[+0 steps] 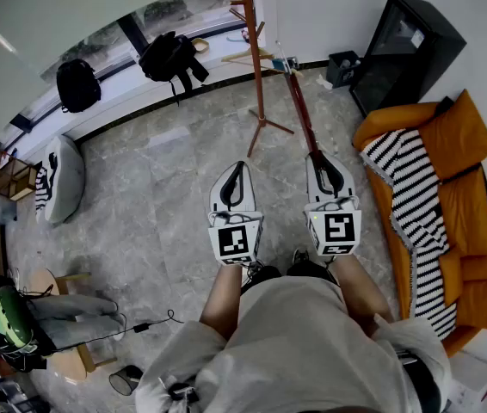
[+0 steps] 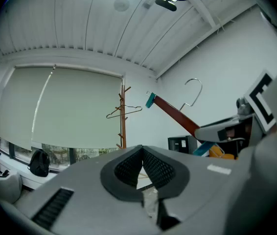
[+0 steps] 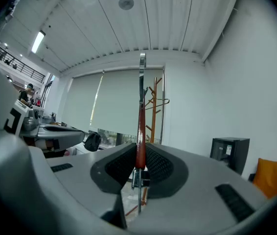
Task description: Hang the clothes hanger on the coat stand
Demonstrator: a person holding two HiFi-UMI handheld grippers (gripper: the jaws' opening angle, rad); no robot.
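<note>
A red-brown wooden clothes hanger (image 1: 300, 106) sticks forward out of my right gripper (image 1: 317, 157), which is shut on its lower end. In the right gripper view the hanger's wood (image 3: 140, 131) stands upright between the pads, with its metal hook (image 3: 142, 70) above. The wooden coat stand (image 1: 253, 54) rises just beyond the hanger's far end, with a thin wire hanger (image 2: 124, 112) on one peg. My left gripper (image 1: 237, 167) hovers beside the right one, shut and empty (image 2: 141, 149). From the left gripper view, the held hanger (image 2: 173, 113) slants up to the right of the coat stand (image 2: 123, 124).
An orange sofa (image 1: 459, 136) with a striped blanket lies to the right, and a black cabinet (image 1: 403, 46) stands behind it. Black bags (image 1: 171, 56) hang along the window wall. A white beanbag (image 1: 63, 177) and a small round table (image 1: 54, 364) sit at the left.
</note>
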